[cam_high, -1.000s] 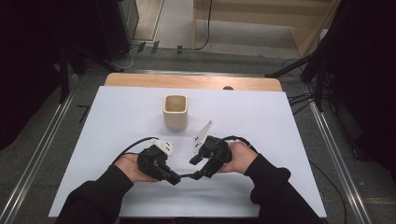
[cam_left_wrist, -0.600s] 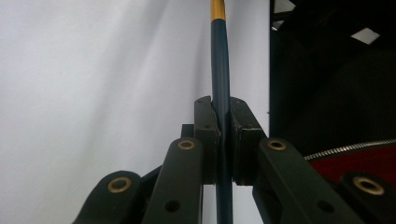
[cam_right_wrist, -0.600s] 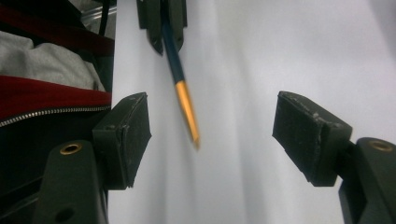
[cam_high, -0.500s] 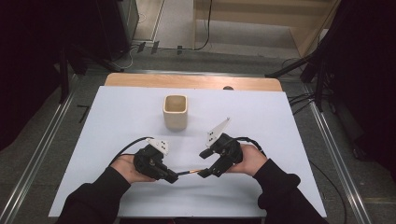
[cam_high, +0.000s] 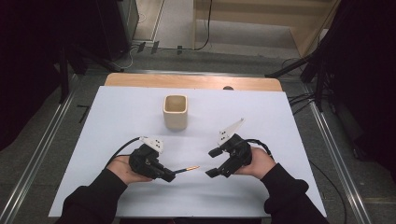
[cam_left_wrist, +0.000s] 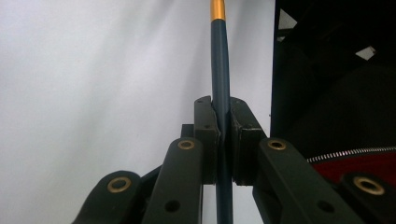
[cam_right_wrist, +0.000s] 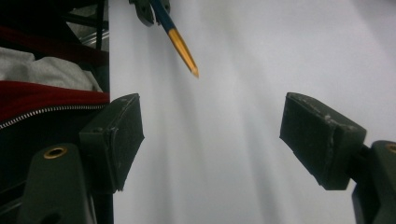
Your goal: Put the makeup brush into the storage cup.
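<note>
A dark blue pen with a gold tip [cam_high: 186,169] is clamped in my left gripper [cam_high: 170,175], low on the white table and left of centre. In the left gripper view the pen [cam_left_wrist: 220,79] runs straight up between the two shut jaws. My right gripper [cam_high: 214,162] stands open a short way to the pen's right, its jaws wide apart with nothing between them. The right gripper view has the pen's gold tip [cam_right_wrist: 183,49] pointing in from the upper left, apart from both pads [cam_right_wrist: 119,135]. A beige square cup [cam_high: 175,112] stands upright farther back, near the table's middle.
The white sheet [cam_high: 280,121] covers most of the table, with a bare wooden strip [cam_high: 191,81] at the far edge. Metal rails [cam_high: 44,140] run along both sides. Black cables trail from each gripper. Dark stands and cables sit on the floor beyond.
My right gripper has drawn away to the right and opened, leaving the pen in the left gripper alone. The left gripper has barely moved.
</note>
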Tool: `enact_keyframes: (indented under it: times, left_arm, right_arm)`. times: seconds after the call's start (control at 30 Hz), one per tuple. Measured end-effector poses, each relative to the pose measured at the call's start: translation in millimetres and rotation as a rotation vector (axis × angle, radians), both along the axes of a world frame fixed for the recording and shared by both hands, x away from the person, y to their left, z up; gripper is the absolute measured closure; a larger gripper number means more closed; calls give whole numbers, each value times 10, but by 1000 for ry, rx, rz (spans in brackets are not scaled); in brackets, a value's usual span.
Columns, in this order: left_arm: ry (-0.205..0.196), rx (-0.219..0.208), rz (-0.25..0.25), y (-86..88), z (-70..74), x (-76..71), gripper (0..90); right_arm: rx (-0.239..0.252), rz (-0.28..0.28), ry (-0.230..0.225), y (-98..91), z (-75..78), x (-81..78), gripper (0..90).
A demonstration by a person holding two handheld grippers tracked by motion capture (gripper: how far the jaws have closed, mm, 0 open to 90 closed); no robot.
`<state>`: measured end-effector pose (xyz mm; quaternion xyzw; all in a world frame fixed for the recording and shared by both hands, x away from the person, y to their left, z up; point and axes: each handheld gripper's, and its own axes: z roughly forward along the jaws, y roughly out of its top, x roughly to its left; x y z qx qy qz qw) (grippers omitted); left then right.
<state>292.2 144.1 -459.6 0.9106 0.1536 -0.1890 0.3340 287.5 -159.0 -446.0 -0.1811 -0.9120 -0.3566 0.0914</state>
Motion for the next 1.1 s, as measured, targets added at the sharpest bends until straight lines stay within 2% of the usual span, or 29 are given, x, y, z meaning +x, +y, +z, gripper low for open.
enact_keyframes:
  times: [0.13,0.5,0.63,0.9,1.0,1.1]
  left_arm:
    - [0,-6,30,28,5,3,843]
    - [-18,-49,138,106,11,0,842]
    - [-21,-63,174,115,12,-13,842]
    - [-31,-109,245,135,8,-36,841]
    - [-32,-127,274,151,-1,-41,842]
    - [-33,-132,289,157,-8,-51,842]
  right_arm:
    - [-11,-28,10,-67,-23,-35,224]
    - [10,-129,5,-202,-74,-141,236]
    - [21,-168,-27,-231,-79,-186,237]
    - [55,-226,-30,-239,-89,-223,249]
    - [71,-240,-48,-214,-88,-252,249]
    - [77,-257,-47,-199,-88,-278,252]
